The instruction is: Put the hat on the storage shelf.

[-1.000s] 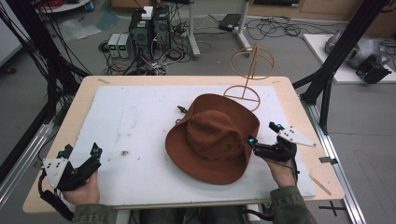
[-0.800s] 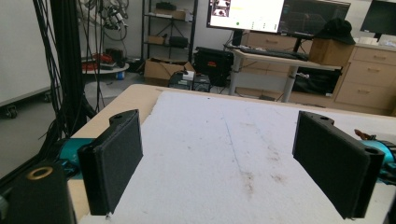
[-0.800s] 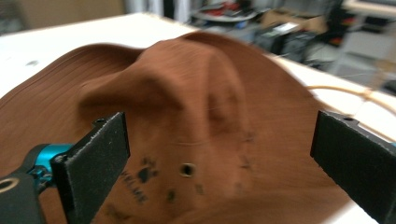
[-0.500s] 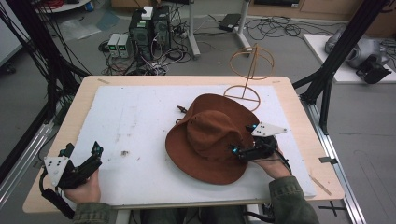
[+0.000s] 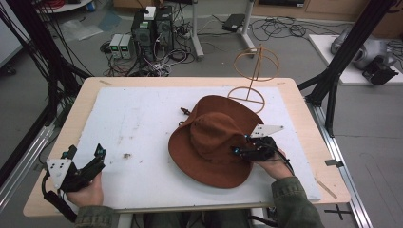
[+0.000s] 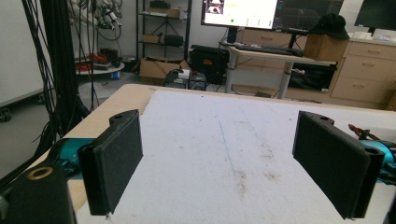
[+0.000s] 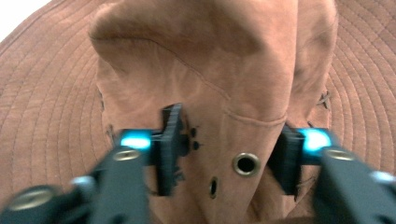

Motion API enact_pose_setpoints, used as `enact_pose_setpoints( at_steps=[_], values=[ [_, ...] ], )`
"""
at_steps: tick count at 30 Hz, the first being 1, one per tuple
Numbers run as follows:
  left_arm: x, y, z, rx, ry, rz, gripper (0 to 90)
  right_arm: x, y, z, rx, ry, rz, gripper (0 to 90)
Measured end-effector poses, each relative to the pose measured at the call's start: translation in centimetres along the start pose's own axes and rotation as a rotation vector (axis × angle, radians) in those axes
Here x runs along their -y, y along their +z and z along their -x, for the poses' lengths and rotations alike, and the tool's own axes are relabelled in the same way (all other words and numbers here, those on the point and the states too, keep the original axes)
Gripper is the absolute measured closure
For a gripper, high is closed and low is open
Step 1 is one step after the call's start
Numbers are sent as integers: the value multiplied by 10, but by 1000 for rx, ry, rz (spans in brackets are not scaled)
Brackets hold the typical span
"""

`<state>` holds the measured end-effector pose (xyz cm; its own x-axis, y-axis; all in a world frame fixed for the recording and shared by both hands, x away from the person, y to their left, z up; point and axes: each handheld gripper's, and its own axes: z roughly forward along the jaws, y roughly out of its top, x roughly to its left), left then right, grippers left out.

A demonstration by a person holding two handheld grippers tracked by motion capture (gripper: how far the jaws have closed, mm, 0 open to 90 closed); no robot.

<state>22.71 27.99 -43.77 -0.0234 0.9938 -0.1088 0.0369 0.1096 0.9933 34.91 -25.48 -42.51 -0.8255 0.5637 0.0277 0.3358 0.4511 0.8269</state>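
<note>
Hat [image 5: 211, 140]: brown, brim down, right half of worktop [image 5: 142, 118].
Right gripper [image 7: 229, 156]: fingers just closed in, pinching hat's crown.
Left gripper [image 6: 229, 172]: fingers spread, near left front corner.

Matt brown cloth hat [image 5: 214, 137], stitched brim, possibly foam white mat [image 5: 138, 123]

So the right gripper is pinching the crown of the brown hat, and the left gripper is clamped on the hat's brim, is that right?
Not quite. The right gripper has just been closing on the crown of the brown hat, as the right gripper view shows. But the left gripper holds nothing: the left gripper view shows its jaws wide apart over the white board, away from the hat.
</note>
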Motion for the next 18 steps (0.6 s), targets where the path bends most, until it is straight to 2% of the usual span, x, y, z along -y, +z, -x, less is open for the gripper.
enact_pose_setpoints(
  at_steps=[1,3,5,8,18],
  values=[
    [0,0,0,1,0,0,162,-1,-1,0,8,2,1,729],
    [0,0,0,4,1,-4,162,-1,-4,1,-11,11,-8,869],
    [0,1,0,4,2,-4,162,0,-4,-1,3,-12,-25,888],
    [0,1,0,3,-2,-2,162,0,-3,-2,2,-40,-21,894],
    [0,0,-2,2,-8,0,162,-1,-6,-2,16,-14,22,892]
  ],
)
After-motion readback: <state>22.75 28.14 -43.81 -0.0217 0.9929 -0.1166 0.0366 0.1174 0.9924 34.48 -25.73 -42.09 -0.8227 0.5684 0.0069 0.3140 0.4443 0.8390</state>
